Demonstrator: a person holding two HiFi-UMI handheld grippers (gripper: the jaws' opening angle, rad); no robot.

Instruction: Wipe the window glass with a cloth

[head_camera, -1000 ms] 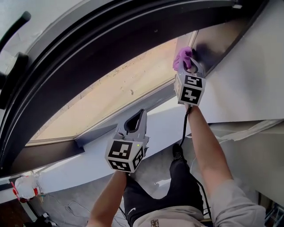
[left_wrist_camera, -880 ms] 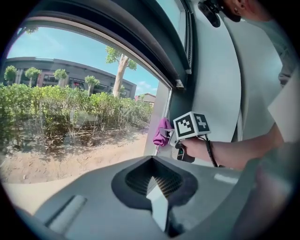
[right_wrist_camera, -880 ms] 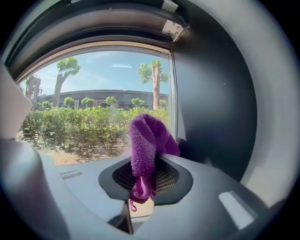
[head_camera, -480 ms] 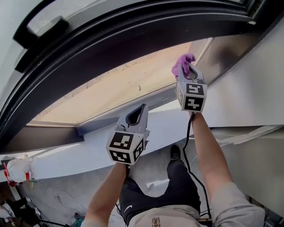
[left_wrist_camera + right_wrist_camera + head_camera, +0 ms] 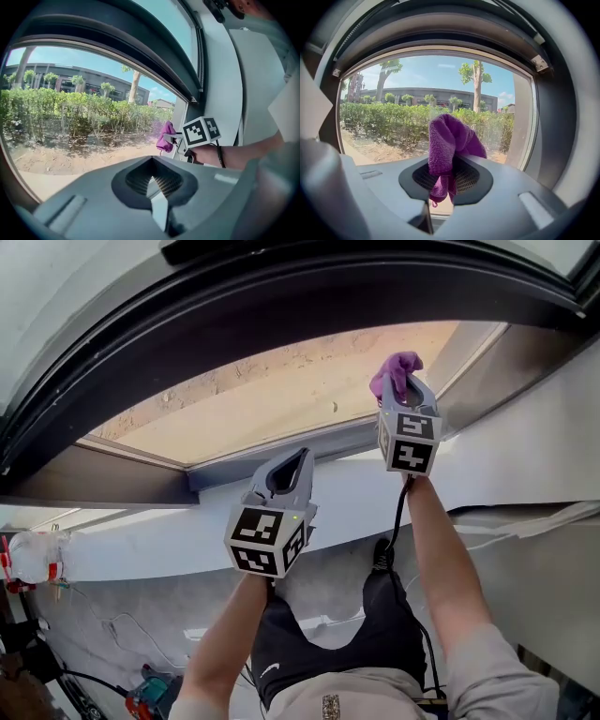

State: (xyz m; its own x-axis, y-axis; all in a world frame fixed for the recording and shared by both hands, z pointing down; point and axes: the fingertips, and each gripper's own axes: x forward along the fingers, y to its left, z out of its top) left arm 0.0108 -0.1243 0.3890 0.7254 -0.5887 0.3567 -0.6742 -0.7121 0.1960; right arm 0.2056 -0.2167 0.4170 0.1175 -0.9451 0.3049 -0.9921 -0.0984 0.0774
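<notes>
Left gripper (image 5: pixel 298 461) low beside the window sill, jaws pressed together on nothing, window glass (image 5: pixel 272 395) lightly speckled, right gripper (image 5: pixel 409 390) clenched on the cloth (image 5: pixel 393 372) — purple, knitted, bunched, drooping over the jaws — near the pane's right edge, contact not discernible.

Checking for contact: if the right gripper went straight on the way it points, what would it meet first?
The window glass, with the purple cloth in the right gripper's tongs touching first; how near they are now is unclear.
</notes>
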